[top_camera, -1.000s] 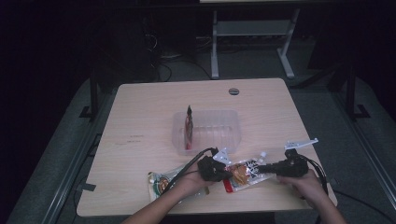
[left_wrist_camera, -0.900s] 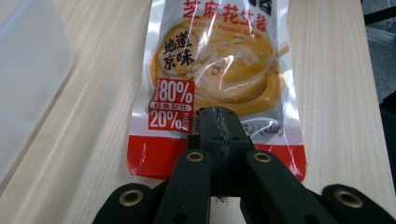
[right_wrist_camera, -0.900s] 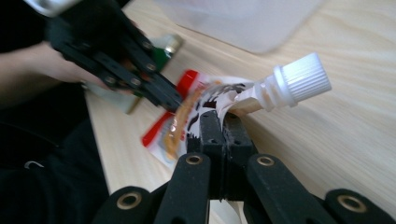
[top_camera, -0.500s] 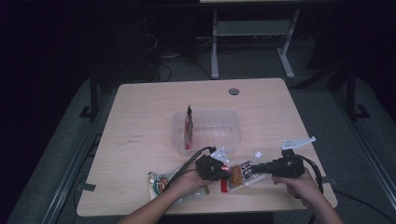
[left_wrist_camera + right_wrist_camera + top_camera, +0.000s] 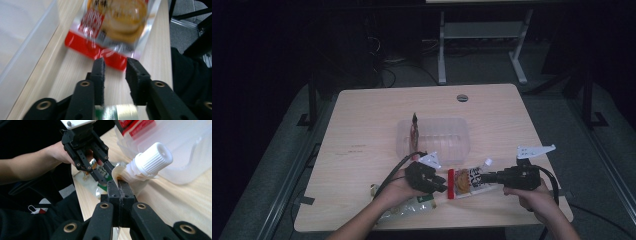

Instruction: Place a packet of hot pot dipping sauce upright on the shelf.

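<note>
Near the counter's (image 5: pixel 362 120) front edge, right gripper (image 5: pixel 490 177) with fingers (image 5: pixel 120 192) pressed together on the spouted pouch (image 5: pixel 467 179), pinching its top just beside the white cap (image 5: pixel 153 157). Left gripper (image 5: pixel 438 184) with fingers (image 5: pixel 100 72) spread, red bottom edge of the pouch just ahead of the tips. Behind, a clear plastic tub (image 5: pixel 434 137) holding an upright packet (image 5: pixel 414 131). Under the left hand (image 5: pixel 397 192), another wrapper (image 5: pixel 412 206).

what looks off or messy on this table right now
Nothing spilled or torn. The spouted pouch lies flat near the front edge, pinched at its spout end by the right claw, and a packet stands on edge in the clear bin.
</note>
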{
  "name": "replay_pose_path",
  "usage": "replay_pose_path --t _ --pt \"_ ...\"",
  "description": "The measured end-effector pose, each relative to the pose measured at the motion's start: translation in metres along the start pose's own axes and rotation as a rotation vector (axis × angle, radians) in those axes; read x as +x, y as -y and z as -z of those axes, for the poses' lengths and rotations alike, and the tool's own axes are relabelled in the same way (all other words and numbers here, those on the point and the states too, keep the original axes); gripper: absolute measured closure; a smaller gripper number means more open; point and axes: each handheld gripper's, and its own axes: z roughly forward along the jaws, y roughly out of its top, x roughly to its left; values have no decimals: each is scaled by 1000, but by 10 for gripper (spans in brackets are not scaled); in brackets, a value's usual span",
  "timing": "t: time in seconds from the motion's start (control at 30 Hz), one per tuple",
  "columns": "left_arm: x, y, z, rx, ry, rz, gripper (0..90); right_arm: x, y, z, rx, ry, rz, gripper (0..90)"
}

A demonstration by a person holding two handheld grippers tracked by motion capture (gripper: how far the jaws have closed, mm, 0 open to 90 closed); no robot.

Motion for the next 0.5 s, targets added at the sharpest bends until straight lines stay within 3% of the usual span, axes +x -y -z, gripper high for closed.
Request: replay_pose_path --t 0.2,0.4,0.5 --pt "0 21 30 -18 -31 22 560 7 -12 5 -42 -8 27 898" --pt "-1 46 46 17 -60 43 478 12 -22 10 -66 -15 49 897" --pt "-1 55 53 11 -73 60 455 12 -27 12 -81 -16 56 897"
